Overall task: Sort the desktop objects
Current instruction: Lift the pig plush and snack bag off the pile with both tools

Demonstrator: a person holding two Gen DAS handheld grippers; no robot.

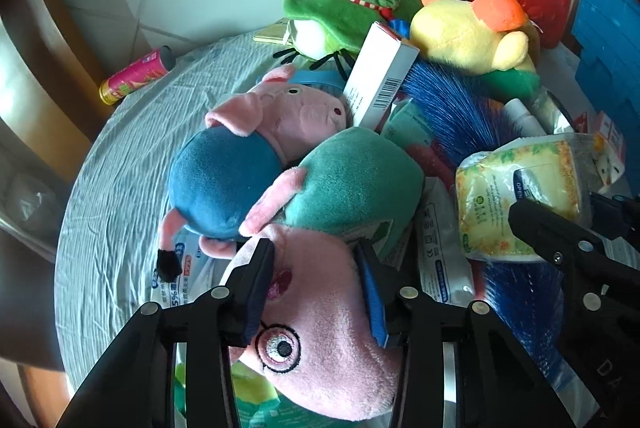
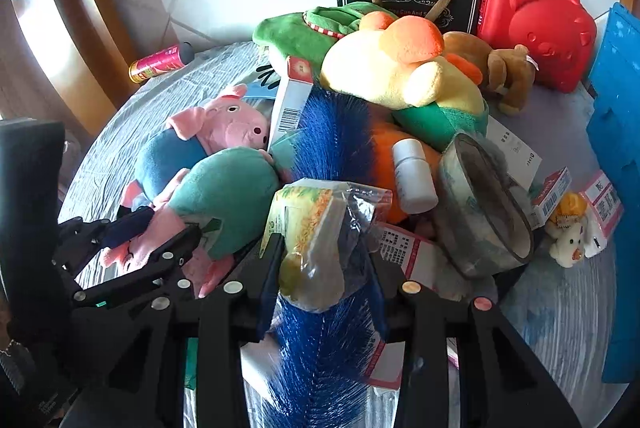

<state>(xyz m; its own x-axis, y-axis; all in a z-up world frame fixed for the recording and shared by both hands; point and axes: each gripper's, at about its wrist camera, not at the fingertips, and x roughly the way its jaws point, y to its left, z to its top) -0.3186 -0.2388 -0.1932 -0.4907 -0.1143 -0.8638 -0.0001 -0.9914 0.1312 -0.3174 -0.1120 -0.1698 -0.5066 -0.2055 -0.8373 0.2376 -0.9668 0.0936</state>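
Left gripper (image 1: 316, 264) clamps the green-bodied pig plush (image 1: 320, 308); only the right view, lower centre, shows right gripper (image 2: 328, 260) pinching the yellow packet (image 2: 312, 228).

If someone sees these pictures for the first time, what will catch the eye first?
Probably the heap of bright toys on the round table: the left gripper closes around the head of a pink pig plush in a teal dress. Beside it the right gripper grips a yellow packet above blue bristles.
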